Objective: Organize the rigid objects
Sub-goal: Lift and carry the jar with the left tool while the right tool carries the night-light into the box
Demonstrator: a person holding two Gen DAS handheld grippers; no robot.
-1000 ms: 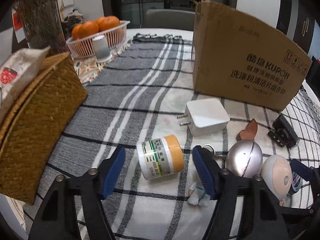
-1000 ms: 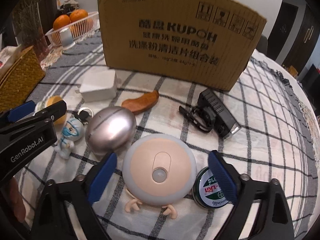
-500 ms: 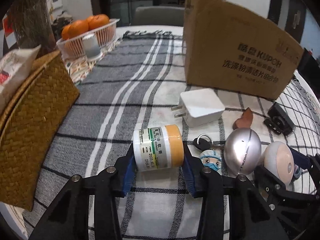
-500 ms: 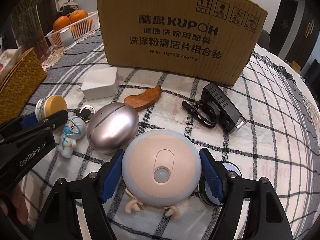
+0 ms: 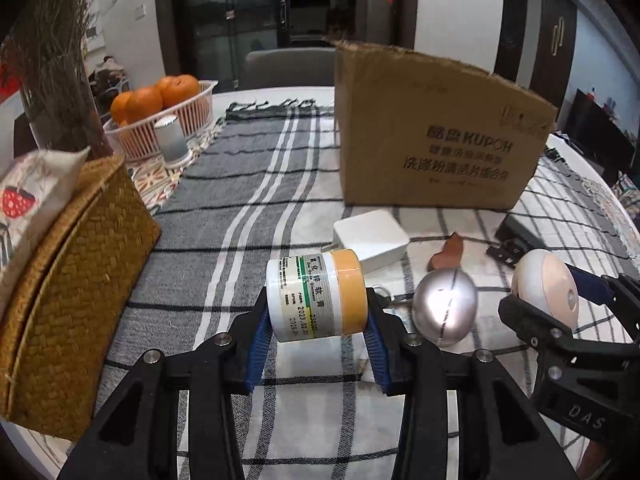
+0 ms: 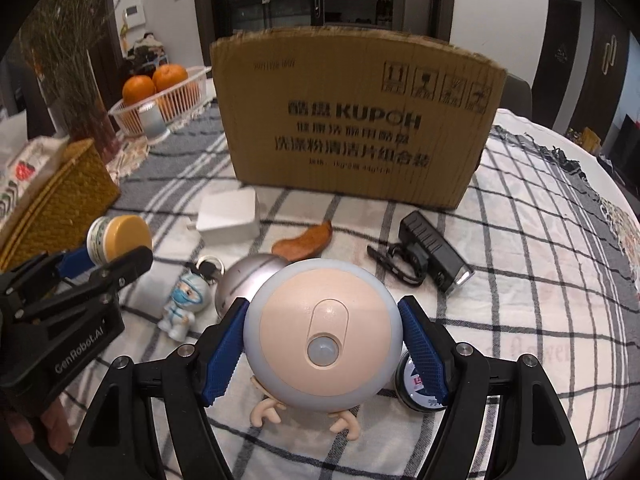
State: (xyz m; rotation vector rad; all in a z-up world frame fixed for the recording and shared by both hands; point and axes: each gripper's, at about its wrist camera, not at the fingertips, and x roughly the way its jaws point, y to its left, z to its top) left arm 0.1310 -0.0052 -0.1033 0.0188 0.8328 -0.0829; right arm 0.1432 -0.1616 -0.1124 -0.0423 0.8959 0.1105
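My left gripper (image 5: pixel 316 332) is shut on a white ointment jar (image 5: pixel 316 294) with an orange lid, held lying sideways above the checked cloth; the jar also shows in the right wrist view (image 6: pixel 118 240). My right gripper (image 6: pixel 322 350) is shut on a round peach night light (image 6: pixel 322 334) with small feet, lifted off the cloth; the light also shows in the left wrist view (image 5: pixel 546 286). A tall cardboard box (image 6: pixel 356 120) stands behind the loose items, also in the left wrist view (image 5: pixel 432 132).
On the cloth lie a white charger (image 6: pixel 228 216), a brown wooden piece (image 6: pixel 304 242), a silver egg-shaped object (image 5: pixel 444 306), a black flashlight (image 6: pixel 434 250), a small figurine keychain (image 6: pixel 184 304) and a round tin (image 6: pixel 416 386). A wicker box (image 5: pixel 68 292) and a basket of oranges (image 5: pixel 160 116) stand left.
Both grippers closed on their objects: left on the jar, right on the night light. Both objects have since been lifted off the cloth.
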